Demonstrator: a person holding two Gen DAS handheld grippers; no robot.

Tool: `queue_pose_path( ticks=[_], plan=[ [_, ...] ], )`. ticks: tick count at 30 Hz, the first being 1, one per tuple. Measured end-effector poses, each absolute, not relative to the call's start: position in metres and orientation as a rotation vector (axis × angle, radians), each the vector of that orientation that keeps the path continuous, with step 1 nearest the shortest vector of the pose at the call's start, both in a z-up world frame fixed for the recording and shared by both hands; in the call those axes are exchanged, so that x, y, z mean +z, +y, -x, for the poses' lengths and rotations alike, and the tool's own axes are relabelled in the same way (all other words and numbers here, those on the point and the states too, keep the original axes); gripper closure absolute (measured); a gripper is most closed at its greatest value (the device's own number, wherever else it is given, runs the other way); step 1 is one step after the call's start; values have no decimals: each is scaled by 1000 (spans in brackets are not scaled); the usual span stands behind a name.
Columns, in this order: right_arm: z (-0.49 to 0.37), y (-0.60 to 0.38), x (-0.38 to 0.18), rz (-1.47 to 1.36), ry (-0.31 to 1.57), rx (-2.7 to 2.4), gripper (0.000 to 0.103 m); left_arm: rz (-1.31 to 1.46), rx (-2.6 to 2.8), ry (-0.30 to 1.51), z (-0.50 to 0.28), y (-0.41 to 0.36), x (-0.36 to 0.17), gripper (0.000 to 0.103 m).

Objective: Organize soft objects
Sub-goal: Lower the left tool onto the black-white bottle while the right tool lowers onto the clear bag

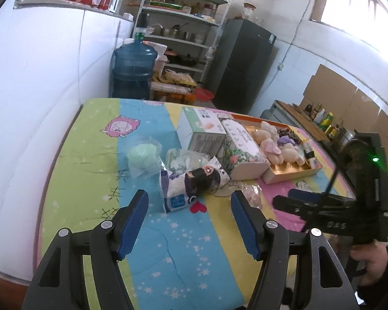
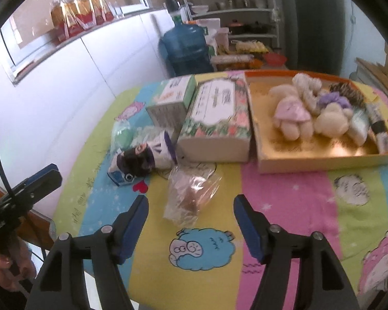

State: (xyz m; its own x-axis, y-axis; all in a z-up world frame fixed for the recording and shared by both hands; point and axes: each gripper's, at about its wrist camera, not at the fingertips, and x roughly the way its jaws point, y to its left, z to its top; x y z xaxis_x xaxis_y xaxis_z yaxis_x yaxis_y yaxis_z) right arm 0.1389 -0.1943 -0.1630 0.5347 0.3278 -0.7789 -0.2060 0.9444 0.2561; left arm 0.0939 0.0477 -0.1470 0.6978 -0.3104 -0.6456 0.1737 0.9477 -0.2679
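Two grippers hover over the striped cloth point(image 2: 284, 180), jaws spread, nothing between. Tray point(image 2: 323, 160) far right holds plush toys point(image 2: 292, 118). Left gripper point(image 1: 190, 222) faces mask pack point(image 1: 191, 183); right gripper point(image 2: 191, 226) faces bagged toy point(image 2: 191, 193), near centre.

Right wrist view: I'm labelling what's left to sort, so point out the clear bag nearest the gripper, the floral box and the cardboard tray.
clear bag point(image 2: 191, 193), right wrist view, its crinkled middle
floral box point(image 2: 217, 108), right wrist view, its top label
cardboard tray point(image 2: 323, 161), right wrist view, its near wall
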Motion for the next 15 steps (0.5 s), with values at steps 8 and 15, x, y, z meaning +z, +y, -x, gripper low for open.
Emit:
queue_pose_path(
  ticks=[8,15],
  plan=[
    [-151,-181,-188,-164,996,290,35,190,-264,774,-89,57,-162,35],
    [-159,-173,-200,-135,1001,261,35,185,-252,789,-87,66,-170,35]
  ],
)
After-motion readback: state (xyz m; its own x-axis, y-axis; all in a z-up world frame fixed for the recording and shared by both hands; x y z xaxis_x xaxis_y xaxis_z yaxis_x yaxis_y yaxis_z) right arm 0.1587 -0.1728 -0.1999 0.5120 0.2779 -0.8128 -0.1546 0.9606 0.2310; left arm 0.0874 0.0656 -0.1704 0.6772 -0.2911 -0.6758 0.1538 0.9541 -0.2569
